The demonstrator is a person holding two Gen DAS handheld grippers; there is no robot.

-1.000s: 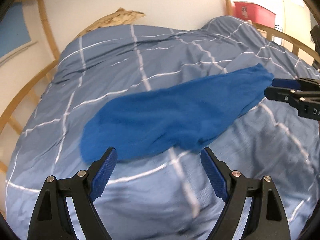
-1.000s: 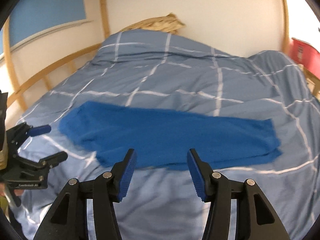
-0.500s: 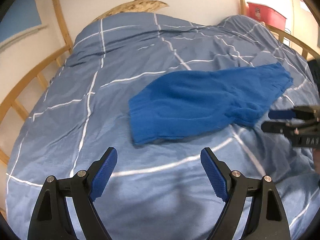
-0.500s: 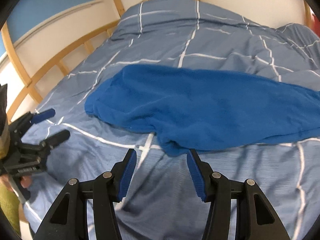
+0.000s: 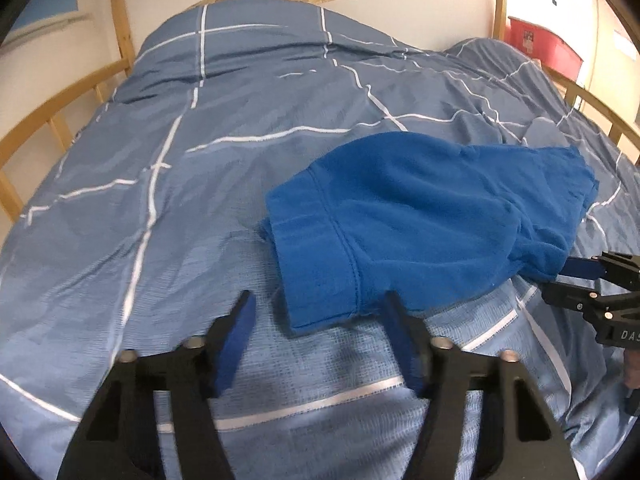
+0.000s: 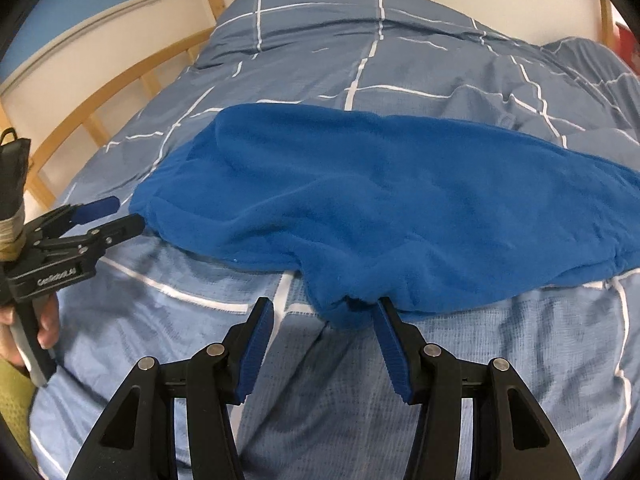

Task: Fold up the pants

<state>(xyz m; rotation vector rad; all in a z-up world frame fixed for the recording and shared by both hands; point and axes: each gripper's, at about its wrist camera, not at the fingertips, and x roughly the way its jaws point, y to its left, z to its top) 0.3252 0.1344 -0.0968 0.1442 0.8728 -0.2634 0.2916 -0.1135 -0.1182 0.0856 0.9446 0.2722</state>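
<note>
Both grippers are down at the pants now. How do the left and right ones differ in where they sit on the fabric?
The left gripper straddles a flat hemmed corner of the pants, while the right gripper sits at a bunched, sagging lump of the near edge. Fabric fills much of the left gripper's gap; at the right gripper it lies mostly by one finger. Both are open, with nothing pinched yet, low over the checked duvet.

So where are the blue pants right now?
The blue pants lie on the checked duvet, right of centre in the left wrist view, their near edge between the open left claw tips.
</note>
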